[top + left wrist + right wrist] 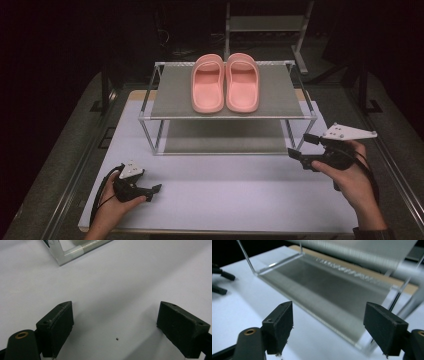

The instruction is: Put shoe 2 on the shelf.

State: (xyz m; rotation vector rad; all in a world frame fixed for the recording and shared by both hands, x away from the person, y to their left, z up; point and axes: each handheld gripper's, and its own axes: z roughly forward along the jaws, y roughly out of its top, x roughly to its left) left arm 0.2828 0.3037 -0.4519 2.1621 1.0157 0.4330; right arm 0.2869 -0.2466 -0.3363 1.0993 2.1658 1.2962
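- Slippers (225, 83), pink, lie as a pair side by side on the top shelf of the rack (170, 100), which stands on the white desk (225, 195).
- Left claw (156, 189) is released and empty, low over the desk near its front edge.
- Right claw (299, 147) is released too, close to the rack's front right leg.
- Step in hand seems the approach; next, a claw must rise to the top shelf.
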